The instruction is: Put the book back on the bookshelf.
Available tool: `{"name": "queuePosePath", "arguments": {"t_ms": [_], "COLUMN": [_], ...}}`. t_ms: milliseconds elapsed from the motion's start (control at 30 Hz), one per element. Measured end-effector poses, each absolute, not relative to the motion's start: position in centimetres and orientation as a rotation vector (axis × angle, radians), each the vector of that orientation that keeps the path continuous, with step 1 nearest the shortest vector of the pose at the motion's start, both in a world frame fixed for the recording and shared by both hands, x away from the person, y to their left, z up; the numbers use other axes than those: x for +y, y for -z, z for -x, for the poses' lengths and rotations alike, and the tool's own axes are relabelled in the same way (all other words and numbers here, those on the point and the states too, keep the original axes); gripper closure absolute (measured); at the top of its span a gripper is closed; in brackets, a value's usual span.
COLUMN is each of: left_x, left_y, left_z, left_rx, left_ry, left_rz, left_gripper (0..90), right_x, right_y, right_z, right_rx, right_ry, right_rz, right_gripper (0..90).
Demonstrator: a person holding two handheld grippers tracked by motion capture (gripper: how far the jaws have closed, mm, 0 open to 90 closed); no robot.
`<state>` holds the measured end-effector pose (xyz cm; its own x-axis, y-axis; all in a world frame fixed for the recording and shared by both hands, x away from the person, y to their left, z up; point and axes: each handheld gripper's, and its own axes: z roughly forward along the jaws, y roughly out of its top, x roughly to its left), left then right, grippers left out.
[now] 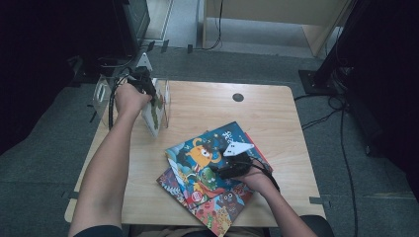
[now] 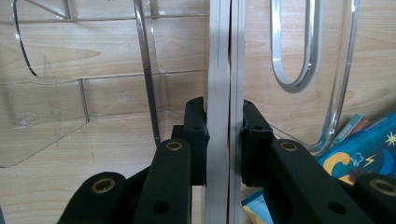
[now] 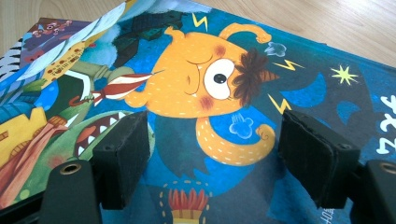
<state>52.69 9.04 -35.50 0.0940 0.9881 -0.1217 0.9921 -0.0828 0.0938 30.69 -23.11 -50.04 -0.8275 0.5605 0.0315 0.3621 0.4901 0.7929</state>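
Observation:
My left gripper (image 1: 144, 83) (image 2: 225, 135) is shut on a thin book (image 2: 225, 70) held upright on its edge, its pages showing as grey-white strips between the jaws. In the high view that book (image 1: 154, 114) stands inside a clear plastic rack (image 1: 163, 96) at the table's far left. My right gripper (image 1: 228, 165) (image 3: 212, 158) stands open low over the top picture book (image 3: 224, 88), blue with an orange one-eyed monster, nothing between its pads. That blue book (image 1: 197, 158) lies on a pile of picture books near the table's front.
A red-covered picture book (image 1: 217, 207) sticks out under the blue one toward the front edge. The clear rack's curved dividers (image 2: 299, 56) rise on both sides of the held book. The wooden table (image 1: 276, 118) has a round dark hole (image 1: 238, 97) at the back.

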Motion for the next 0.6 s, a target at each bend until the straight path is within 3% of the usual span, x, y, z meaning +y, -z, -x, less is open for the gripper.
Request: {"name": "queuePosePath", "arguments": {"t_ms": [600], "left_x": [8.41], "left_y": [36.18], "left_z": [-53.46], "left_rx": [2.013], "left_ry": [0.063], "left_rz": [-2.222], "left_gripper": [77.1], "right_x": [-23.11], "right_y": [50.03], "right_z": [-30.63], "right_rx": [2.503], "right_ry": [-1.245], "right_rz": [-0.792], "right_gripper": [25.4]}}
